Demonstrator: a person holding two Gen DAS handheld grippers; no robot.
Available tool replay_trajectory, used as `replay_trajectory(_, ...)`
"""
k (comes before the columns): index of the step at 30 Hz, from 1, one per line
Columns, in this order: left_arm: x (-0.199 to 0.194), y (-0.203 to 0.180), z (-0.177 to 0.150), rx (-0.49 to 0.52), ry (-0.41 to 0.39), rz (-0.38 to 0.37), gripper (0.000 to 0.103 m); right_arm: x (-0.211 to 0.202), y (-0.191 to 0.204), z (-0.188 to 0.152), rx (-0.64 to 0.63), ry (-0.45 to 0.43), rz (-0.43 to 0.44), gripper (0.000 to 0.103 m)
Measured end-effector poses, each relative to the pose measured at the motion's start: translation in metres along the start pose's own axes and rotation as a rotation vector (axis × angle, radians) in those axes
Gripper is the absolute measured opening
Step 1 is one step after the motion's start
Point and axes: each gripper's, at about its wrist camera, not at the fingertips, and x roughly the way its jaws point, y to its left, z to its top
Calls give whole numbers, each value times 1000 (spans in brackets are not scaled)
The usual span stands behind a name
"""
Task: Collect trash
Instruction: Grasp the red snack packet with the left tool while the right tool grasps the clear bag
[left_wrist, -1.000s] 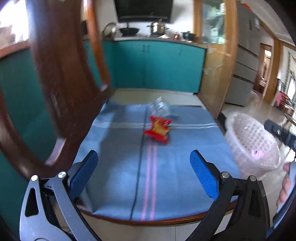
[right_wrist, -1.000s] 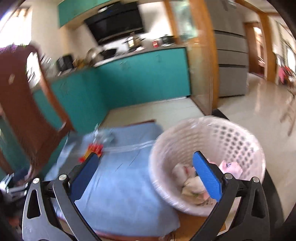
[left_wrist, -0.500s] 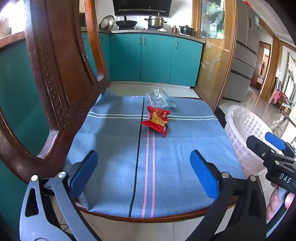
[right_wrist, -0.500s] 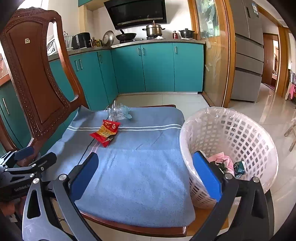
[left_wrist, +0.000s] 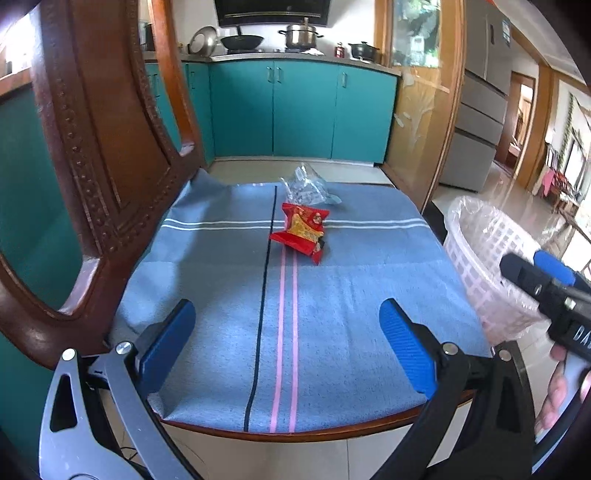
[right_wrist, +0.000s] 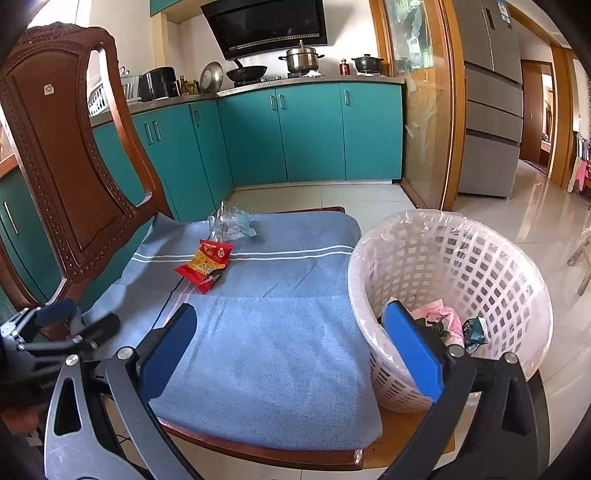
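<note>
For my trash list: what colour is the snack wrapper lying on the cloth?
The crinkled snack wrapper is red with yellow print, clearest in the right wrist view.

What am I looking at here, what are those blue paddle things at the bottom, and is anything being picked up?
There is no robot here. A person holds a hand-operated gripper in each hand, and each gripper carries a wide-angle camera that looks forward along its own two blue-padded fingers.

One picture comes from the left gripper, the other from the right gripper. Each camera also catches the other tool at the edge of its view.

Both look across a wooden table covered by a blue striped cloth. On the cloth lie a red snack wrapper and, just behind it, a crumpled clear plastic wrapper. At the table's right edge stands a white basket lined with a plastic bag, with some trash already inside. A carved wooden chair stands on the left.

Nothing is held: both pairs of fingers are spread wide and empty.
</note>
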Motion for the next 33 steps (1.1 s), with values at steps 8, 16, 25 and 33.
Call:
replay_trajectory(8, 75, -5, 26, 4, 131, -11, 99, 6, -7, 7, 40, 13, 13, 99)
replay_trajectory(16, 151, -20, 77, 109, 193, 28, 99, 41, -19, 35, 127, 95, 75, 99)
replay_trajectory(25, 210, -9, 83, 37, 348, -69, 43, 139, 0, 117, 140, 171, 114, 99)
replay_trajectory(33, 83, 41, 64, -77, 161, -99, 29, 215, 53, 122, 45, 225, 126, 99)
